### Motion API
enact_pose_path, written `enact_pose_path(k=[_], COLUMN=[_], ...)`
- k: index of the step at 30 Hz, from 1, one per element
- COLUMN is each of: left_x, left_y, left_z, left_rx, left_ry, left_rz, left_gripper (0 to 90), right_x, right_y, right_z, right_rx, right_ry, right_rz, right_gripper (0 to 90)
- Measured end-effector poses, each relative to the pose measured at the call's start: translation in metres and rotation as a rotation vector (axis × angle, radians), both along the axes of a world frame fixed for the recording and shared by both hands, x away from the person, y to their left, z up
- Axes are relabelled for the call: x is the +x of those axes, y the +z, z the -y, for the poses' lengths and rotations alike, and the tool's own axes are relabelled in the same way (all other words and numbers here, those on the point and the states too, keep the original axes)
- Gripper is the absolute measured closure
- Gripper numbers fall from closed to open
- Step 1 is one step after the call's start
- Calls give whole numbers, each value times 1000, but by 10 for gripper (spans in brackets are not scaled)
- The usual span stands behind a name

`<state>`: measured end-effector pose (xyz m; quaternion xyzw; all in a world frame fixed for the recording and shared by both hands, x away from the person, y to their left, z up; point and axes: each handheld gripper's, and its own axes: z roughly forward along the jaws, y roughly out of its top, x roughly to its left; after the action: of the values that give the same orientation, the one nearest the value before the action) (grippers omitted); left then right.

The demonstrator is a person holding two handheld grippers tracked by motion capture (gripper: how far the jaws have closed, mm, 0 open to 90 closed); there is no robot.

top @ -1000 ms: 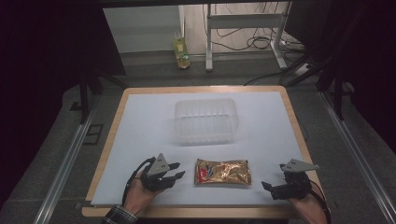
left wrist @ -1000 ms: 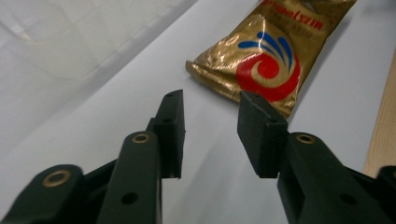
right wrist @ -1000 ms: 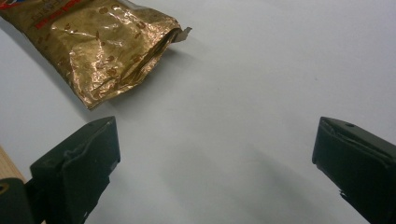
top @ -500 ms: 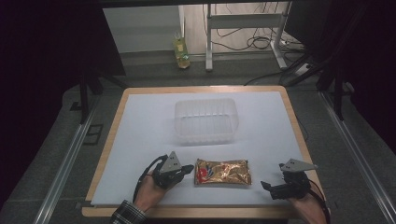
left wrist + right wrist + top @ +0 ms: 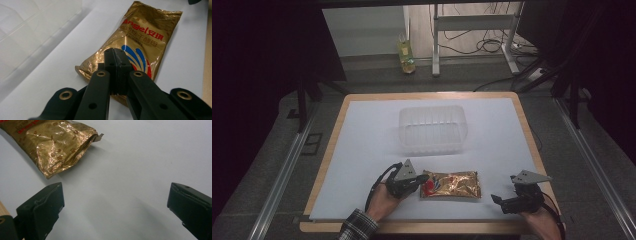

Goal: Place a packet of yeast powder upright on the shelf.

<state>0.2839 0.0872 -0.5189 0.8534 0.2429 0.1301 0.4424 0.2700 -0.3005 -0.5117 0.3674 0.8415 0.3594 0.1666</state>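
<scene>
The high view looks forward and down over the whole table [image 5: 332, 150] from above its near edge. Each gripper view sits close to the surface, looking along its own jaws. All three views share the gold packet [image 5: 451, 184] [image 5: 135, 47] [image 5: 55, 142].

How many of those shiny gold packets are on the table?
1. The gold packet lies flat on the white sheet near the table's front edge, between the two grippers and in front of the clear plastic tub.
</scene>
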Motion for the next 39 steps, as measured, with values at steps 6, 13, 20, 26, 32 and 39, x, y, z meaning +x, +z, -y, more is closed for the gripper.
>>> enact_pose_path(k=[6,13,20,26,32,39], left_x=[1,-1,0,5,5,5], left_y=[-4,-10,-11,-19,-19,-20], left_z=[10,15,13,5,6,7], left_rx=[5,71,101,145,151,165], left_ry=[-25,-31,-35,-25,-16,-10], left_rz=[9,44,42,3,-3,-17], left_gripper=[893,893,894,895,895,896], right_x=[0,-1,-2,-2,-2,-2], right_y=[0,1,1,3,3,5], right_z=[0,-2,-4,-4,-4,-5], right_rx=[-1,4,9,26,35,70], right_ry=[4,17,23,27,26,19], right_rz=[-1,-3,-19,-30,-35,-60], right_gripper=[13,15,17,20,21,22])
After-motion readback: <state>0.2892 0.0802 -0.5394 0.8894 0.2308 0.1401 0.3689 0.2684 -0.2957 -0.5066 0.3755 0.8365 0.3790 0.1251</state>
